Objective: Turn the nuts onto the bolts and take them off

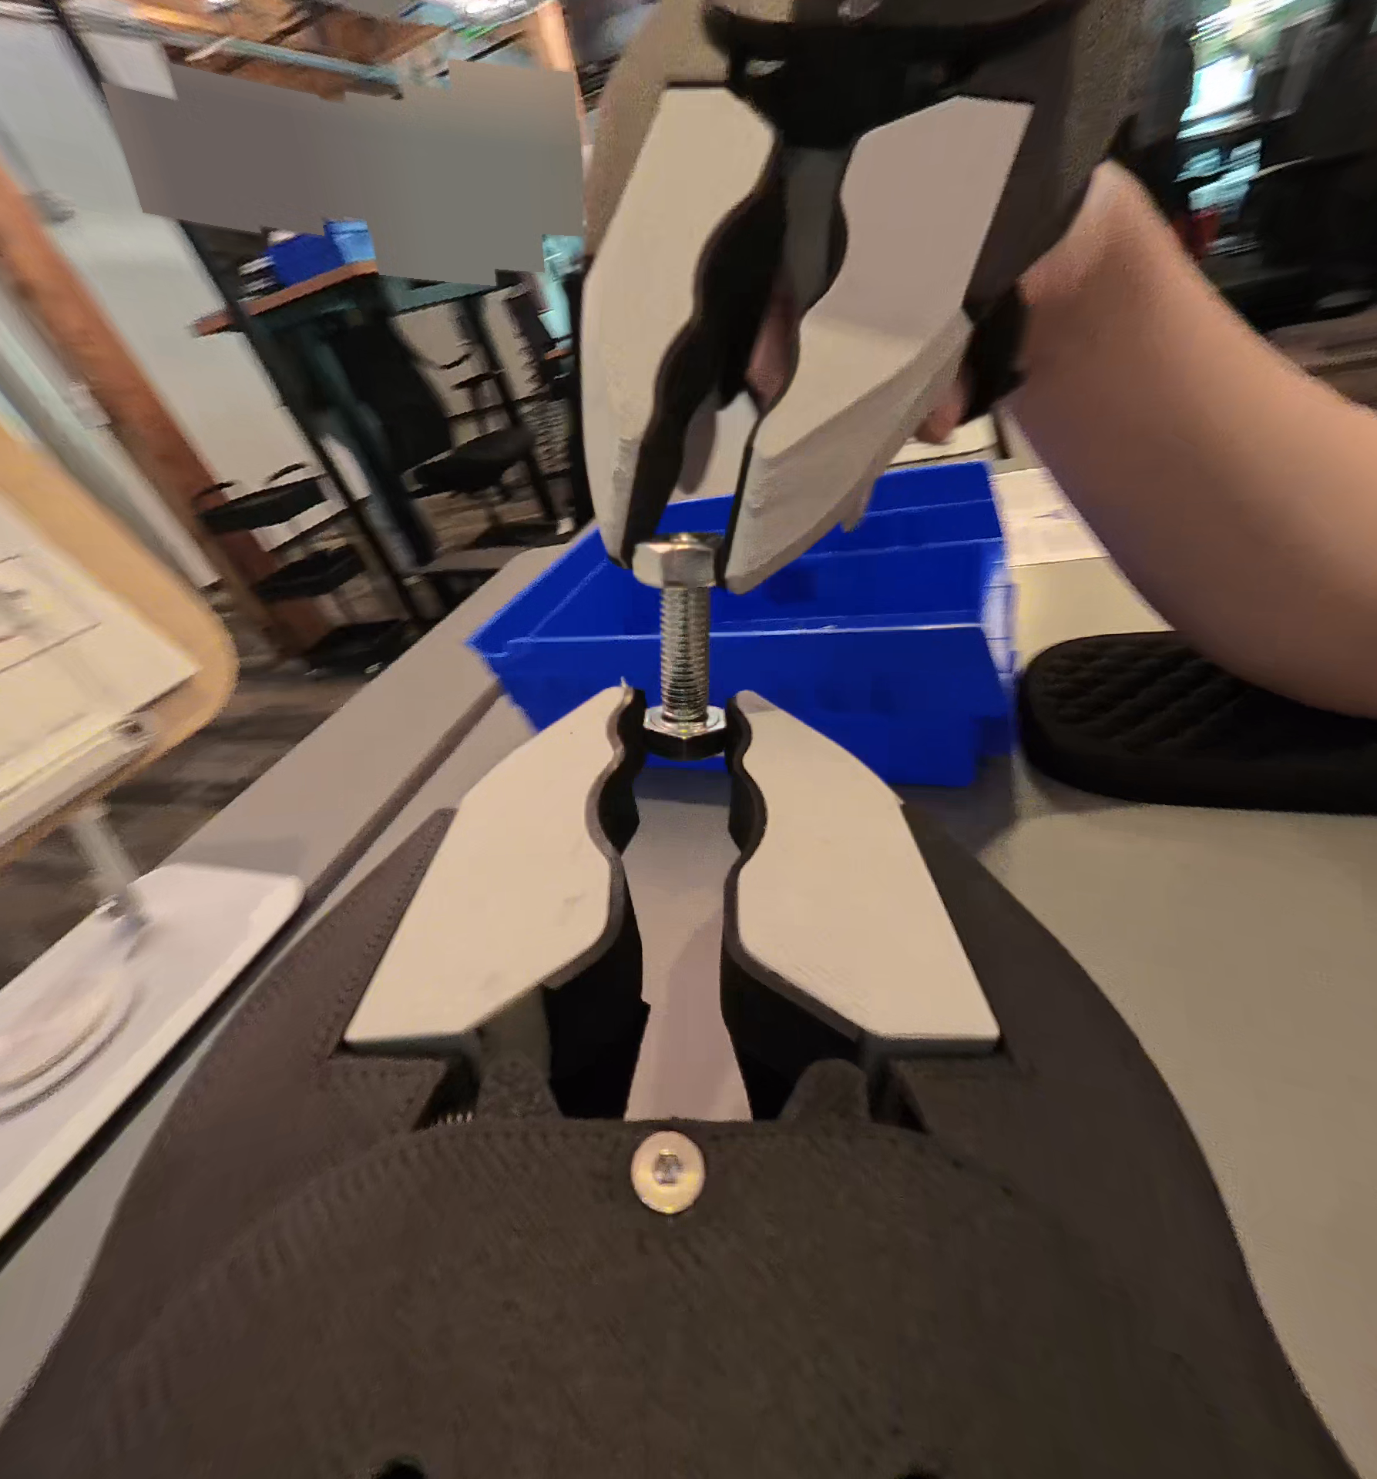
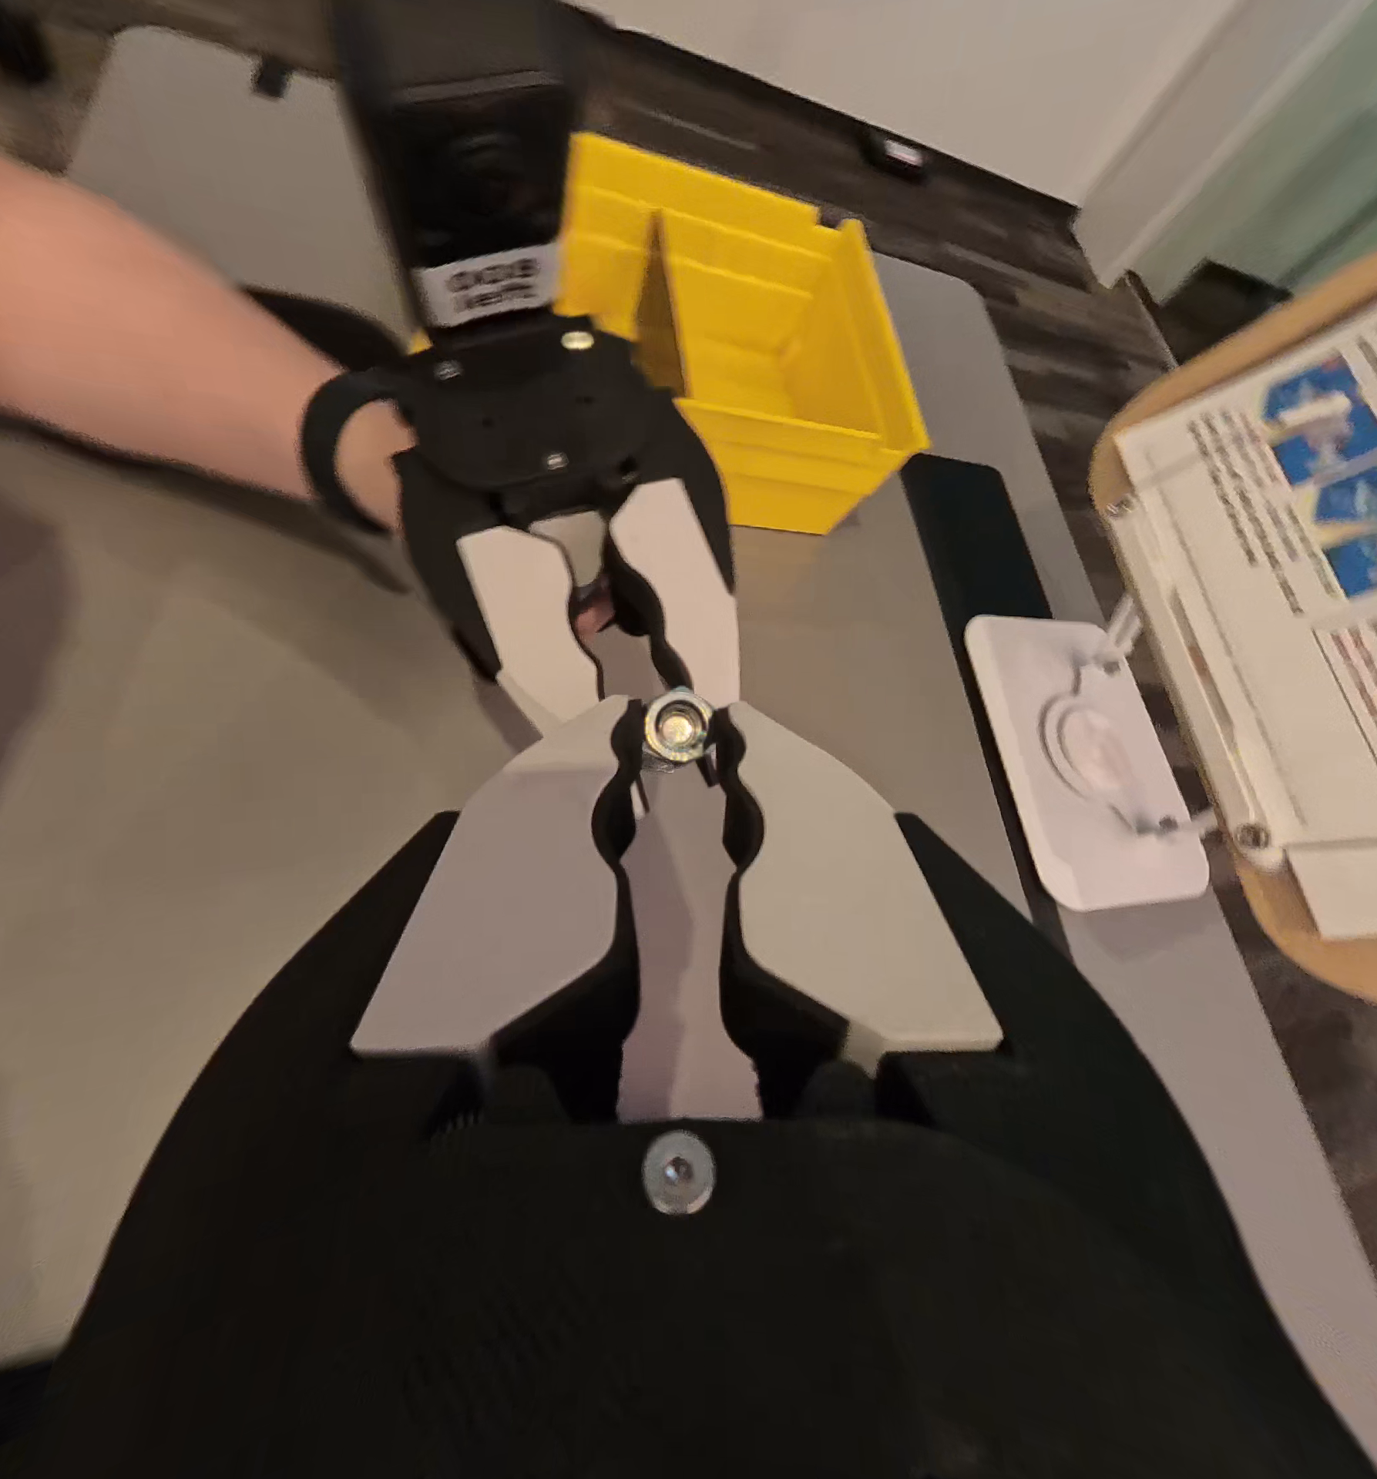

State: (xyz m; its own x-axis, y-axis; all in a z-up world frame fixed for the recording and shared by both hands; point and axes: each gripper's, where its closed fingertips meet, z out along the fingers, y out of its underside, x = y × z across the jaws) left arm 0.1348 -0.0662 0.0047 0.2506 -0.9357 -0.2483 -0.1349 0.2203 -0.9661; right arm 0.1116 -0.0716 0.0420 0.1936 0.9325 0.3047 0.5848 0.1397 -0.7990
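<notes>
In the left wrist view a silver bolt [image 1: 685, 640] stands upright in the air with its thread pointing down into a silver nut [image 1: 681, 724]. My left gripper [image 1: 681, 708] is shut on the nut at its fingertips. My right gripper [image 1: 678, 560] comes down from above and is shut on the bolt's hex head. In the right wrist view the bolt head [image 2: 675, 732] shows end-on between my right gripper's [image 2: 678, 716] tips. The left gripper [image 2: 649, 696] reaches in from beyond, and the nut is hidden under the head.
A blue divided bin [image 1: 869, 664] sits on the grey table behind the bolt, with a black pad [image 1: 1189, 720] to its right. A yellow bin [image 2: 781, 448] sits behind the left gripper. A white stand base [image 2: 1085, 768] holds a wooden board with printed sheets [image 2: 1269, 560] at the table edge. The tips of both grippers are at nearly the same place.
</notes>
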